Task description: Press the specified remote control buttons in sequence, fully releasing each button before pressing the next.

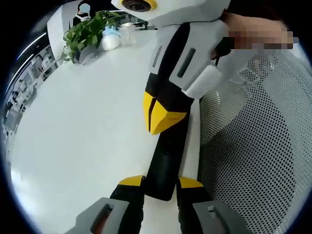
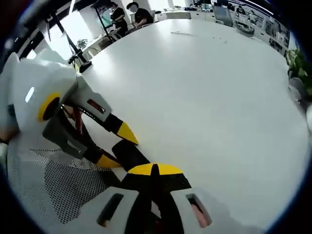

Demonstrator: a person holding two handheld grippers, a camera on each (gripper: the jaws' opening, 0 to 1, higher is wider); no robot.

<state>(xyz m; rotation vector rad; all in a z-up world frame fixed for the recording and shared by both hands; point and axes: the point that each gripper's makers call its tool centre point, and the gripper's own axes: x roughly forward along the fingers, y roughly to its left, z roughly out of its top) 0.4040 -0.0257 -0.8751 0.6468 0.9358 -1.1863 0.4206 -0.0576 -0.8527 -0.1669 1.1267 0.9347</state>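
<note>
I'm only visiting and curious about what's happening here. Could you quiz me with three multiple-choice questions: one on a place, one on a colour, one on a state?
1. Where does the black remote lie?
A. on the white table
B. on a shelf
C. on the floor

2. What colour are the tongs' tips?
A. red
B. yellow
C. green

3. The right tongs are:
A. wide open
B. shut, tips together
C. holding a cup

Answers: A, the remote rests flat on the table near its edge; B, yellow tips show in both views; B, the tips meet over the remote.
</note>
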